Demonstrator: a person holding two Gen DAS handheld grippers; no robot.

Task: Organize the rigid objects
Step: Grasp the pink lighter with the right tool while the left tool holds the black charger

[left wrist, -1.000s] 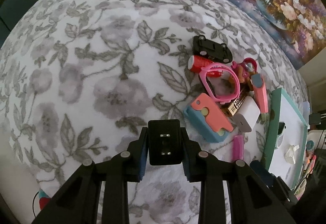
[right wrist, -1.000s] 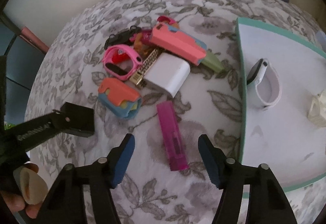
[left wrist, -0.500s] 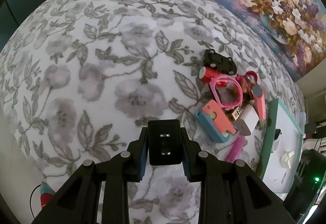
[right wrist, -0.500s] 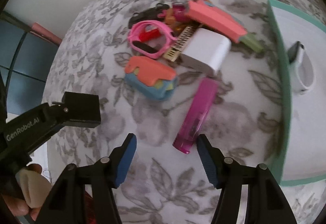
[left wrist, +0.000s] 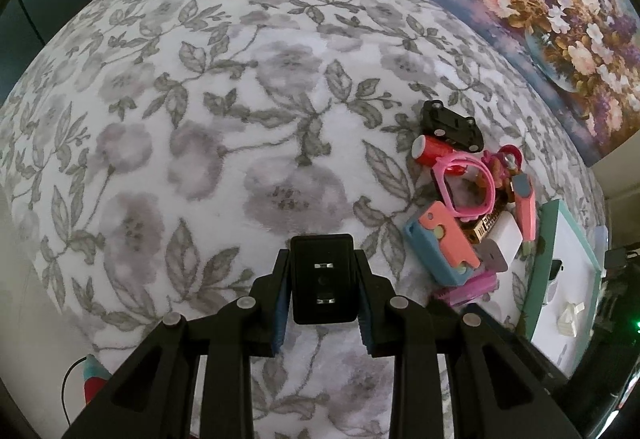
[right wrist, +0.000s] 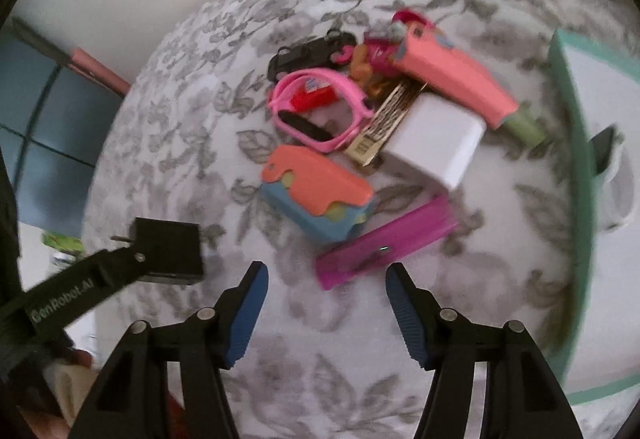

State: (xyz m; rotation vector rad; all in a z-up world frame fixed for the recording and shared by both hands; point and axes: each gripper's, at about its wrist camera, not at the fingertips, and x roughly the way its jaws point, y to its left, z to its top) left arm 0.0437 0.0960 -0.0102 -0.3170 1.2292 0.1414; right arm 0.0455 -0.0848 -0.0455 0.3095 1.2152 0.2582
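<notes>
My left gripper [left wrist: 322, 281] is shut on a black plug adapter [left wrist: 322, 279] and holds it above the floral cloth; it also shows in the right wrist view [right wrist: 168, 251]. My right gripper [right wrist: 324, 299] is open and empty, just short of a magenta lighter [right wrist: 384, 243]. Behind the lighter lies a pile: a coral and blue case [right wrist: 316, 191], a white charger [right wrist: 436, 143], a pink watch [right wrist: 316, 111], a black toy car [right wrist: 312, 53] and a coral cutter [right wrist: 456, 79]. The pile also shows at the right in the left wrist view [left wrist: 460, 199].
A teal-rimmed white tray [right wrist: 576, 143] at the right holds a white watch [right wrist: 616, 175]; it also shows in the left wrist view [left wrist: 540, 263]. A flower painting [left wrist: 552, 11] leans at the back. The floral cloth [left wrist: 200, 119] spreads to the left.
The left gripper has lifted and drawn back with the adapter. The right gripper has swung left and closer, so the lighter now lies almost crosswise before its fingers.
</notes>
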